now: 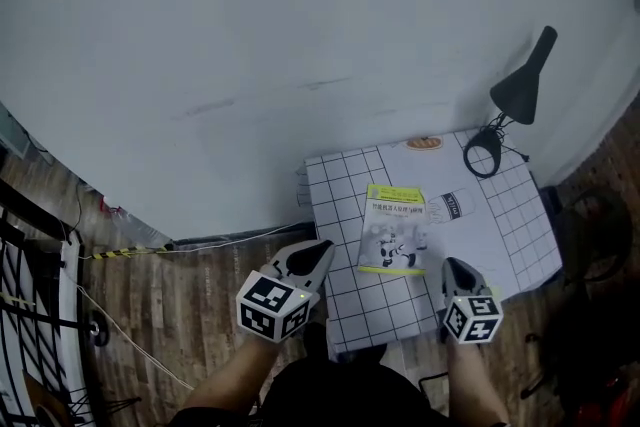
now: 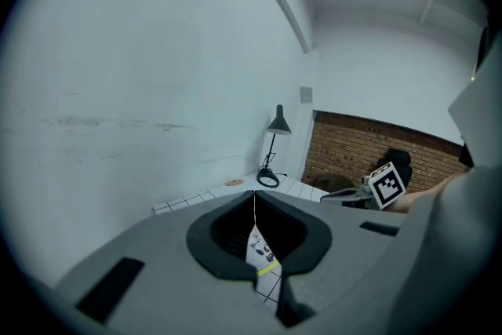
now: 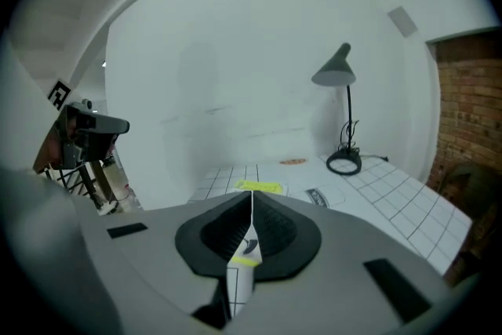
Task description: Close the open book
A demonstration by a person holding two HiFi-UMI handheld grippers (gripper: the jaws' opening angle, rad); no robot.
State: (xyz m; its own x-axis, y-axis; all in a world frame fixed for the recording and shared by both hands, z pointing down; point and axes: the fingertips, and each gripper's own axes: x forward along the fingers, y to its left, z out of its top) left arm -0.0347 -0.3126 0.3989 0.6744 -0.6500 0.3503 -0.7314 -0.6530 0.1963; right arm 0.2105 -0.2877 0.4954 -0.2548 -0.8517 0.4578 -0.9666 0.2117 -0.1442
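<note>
The book point(image 1: 392, 229) lies flat on the white gridded table point(image 1: 505, 220), its cover up, with a yellow-green band at the top and another at the bottom. My left gripper point(image 1: 318, 251) hovers at the table's front left corner, left of the book, its jaws shut on nothing. My right gripper point(image 1: 455, 268) hangs over the front edge to the book's right, also shut and empty. In the left gripper view the book point(image 2: 261, 251) shows below the closed jaws point(image 2: 254, 196). In the right gripper view it point(image 3: 259, 187) lies just beyond the tips point(image 3: 252, 196).
A black desk lamp point(image 1: 518, 95) stands at the table's far right corner, its ring base point(image 1: 482, 155) on the top. A small printed card point(image 1: 450, 206) lies right of the book, an orange oval point(image 1: 424, 143) near the wall. Wooden floor and a metal rack point(image 1: 25, 315) lie to the left.
</note>
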